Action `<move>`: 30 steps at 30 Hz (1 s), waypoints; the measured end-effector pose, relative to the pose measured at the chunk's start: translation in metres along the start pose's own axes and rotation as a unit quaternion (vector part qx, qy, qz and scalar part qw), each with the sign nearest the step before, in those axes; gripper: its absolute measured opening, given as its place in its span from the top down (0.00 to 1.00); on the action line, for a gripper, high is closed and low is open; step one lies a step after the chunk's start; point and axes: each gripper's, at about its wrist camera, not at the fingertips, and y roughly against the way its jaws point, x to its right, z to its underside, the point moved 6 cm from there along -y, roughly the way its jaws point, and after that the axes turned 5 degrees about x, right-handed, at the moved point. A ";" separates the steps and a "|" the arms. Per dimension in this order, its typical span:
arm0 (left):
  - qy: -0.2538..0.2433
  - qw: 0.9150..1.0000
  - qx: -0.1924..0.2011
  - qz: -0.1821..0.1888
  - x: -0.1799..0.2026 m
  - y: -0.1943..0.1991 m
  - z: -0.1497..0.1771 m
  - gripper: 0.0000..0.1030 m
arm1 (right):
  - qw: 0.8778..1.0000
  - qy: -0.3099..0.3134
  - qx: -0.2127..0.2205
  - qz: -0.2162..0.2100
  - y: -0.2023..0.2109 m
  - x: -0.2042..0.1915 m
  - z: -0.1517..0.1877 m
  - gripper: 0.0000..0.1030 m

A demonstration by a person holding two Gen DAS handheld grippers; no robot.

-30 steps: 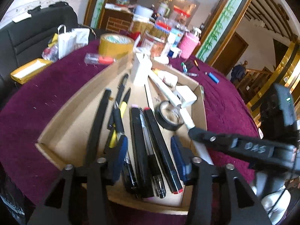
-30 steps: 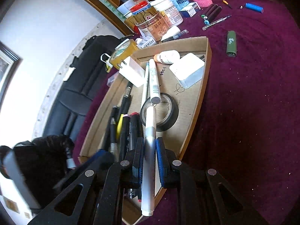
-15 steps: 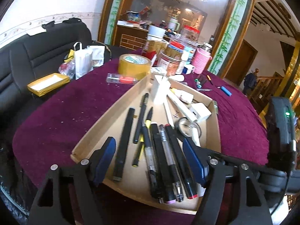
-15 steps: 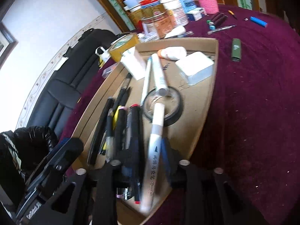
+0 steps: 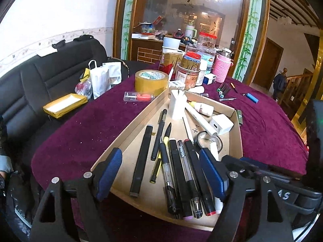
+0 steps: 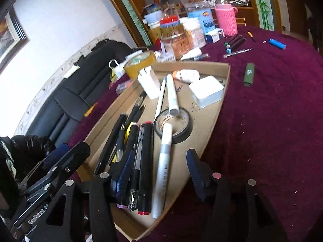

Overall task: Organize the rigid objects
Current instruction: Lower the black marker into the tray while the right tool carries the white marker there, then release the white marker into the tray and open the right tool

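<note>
With both grippers, left [image 5: 161,173] and right [image 6: 159,171], jaws spread and empty above the cardboard tray [image 6: 212,119], the silver marker [image 6: 164,167] lies inside it, so we judge the green lighter [image 6: 249,74] on the counter [image 6: 272,131] next, approached squarely.

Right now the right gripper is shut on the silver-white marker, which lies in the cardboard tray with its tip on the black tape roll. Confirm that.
Not quite. The right gripper is open; the right wrist view shows its fingers spread clear of the silver-white marker. The marker does lie in the cardboard tray, tip on the black tape roll.
</note>
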 end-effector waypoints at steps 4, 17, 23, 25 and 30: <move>-0.015 1.000 0.000 -0.007 0.010 0.002 0.000 0.24 | 1.000 -0.005 0.021 0.017 0.014 0.014 -0.002 0.30; -0.075 0.997 0.007 -0.024 0.063 0.015 0.001 0.22 | 0.997 -0.058 0.044 0.031 0.048 0.076 0.005 0.29; -0.096 0.994 0.029 -0.038 0.084 0.026 -0.002 0.17 | 0.995 -0.052 0.070 0.054 0.067 0.095 0.006 0.26; -0.105 0.993 0.035 -0.042 0.091 0.029 -0.004 0.16 | 0.994 -0.051 0.076 0.058 0.072 0.100 0.007 0.24; -0.126 0.990 0.049 -0.045 0.108 0.037 -0.003 0.14 | 0.993 -0.053 0.087 0.064 0.082 0.110 0.009 0.23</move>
